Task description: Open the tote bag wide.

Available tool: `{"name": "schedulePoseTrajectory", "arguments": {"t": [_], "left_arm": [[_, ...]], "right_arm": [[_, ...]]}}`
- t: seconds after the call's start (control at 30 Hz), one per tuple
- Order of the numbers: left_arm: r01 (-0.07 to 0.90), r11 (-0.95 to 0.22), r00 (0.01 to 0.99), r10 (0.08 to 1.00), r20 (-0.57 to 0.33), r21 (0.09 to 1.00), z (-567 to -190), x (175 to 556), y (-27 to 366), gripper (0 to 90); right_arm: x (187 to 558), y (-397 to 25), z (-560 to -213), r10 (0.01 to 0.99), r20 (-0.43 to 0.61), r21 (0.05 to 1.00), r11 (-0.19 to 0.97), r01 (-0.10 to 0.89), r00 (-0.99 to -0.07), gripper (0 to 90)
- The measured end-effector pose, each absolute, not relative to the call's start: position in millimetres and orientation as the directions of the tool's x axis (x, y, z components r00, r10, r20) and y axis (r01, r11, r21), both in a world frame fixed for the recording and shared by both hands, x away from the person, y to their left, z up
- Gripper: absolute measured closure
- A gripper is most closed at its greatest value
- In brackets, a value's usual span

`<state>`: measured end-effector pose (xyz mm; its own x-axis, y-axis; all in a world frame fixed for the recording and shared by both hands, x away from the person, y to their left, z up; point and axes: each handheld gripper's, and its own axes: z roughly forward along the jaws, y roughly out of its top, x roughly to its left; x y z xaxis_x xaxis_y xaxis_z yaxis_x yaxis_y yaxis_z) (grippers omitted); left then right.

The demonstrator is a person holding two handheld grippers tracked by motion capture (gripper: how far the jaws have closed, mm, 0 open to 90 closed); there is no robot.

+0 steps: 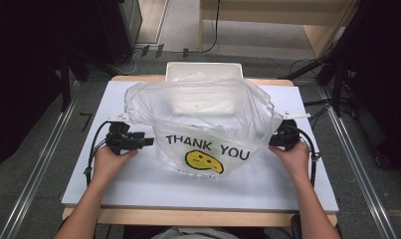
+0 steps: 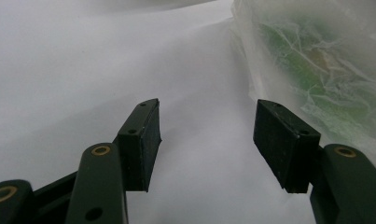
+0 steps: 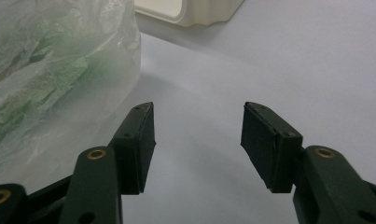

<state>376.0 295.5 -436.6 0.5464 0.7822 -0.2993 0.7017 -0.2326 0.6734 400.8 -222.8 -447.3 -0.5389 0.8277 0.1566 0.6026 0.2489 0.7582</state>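
Note:
A translucent plastic bag (image 1: 203,119) printed "THANK YOU" above a yellow smiley stands puffed up in the middle of the white board (image 1: 138,184). My left gripper (image 1: 149,141) rests just left of the bag, open, with bare board between its jaws. In the left gripper view the gripper (image 2: 206,112) has the bag (image 2: 316,60) at its upper right, with something green dimly showing through it. My right gripper (image 1: 272,139) sits at the bag's right edge, open. In the right gripper view the gripper (image 3: 197,112) holds nothing, with the bag (image 3: 55,70) to its left.
A white rectangular container (image 1: 204,69) stands behind the bag at the table's far edge; its cream corner (image 3: 195,9) shows in the right gripper view. Dark stands and cables flank the table. The wooden table edge (image 1: 198,217) runs along the front.

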Motion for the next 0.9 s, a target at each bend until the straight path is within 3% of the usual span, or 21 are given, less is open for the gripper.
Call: {"name": "schedulePoseTrajectory", "arguments": {"t": [0.9], "left_arm": [[0.716, -0.233, 0.539, 0.784, -0.309, 0.659, -438.4, 377.2, 298.0, 42.2]], "right_arm": [[401.2, -224.7, -447.1, 0.823, 0.19, 0.749, 0.231, 0.621, -0.536, 48.2]]}}
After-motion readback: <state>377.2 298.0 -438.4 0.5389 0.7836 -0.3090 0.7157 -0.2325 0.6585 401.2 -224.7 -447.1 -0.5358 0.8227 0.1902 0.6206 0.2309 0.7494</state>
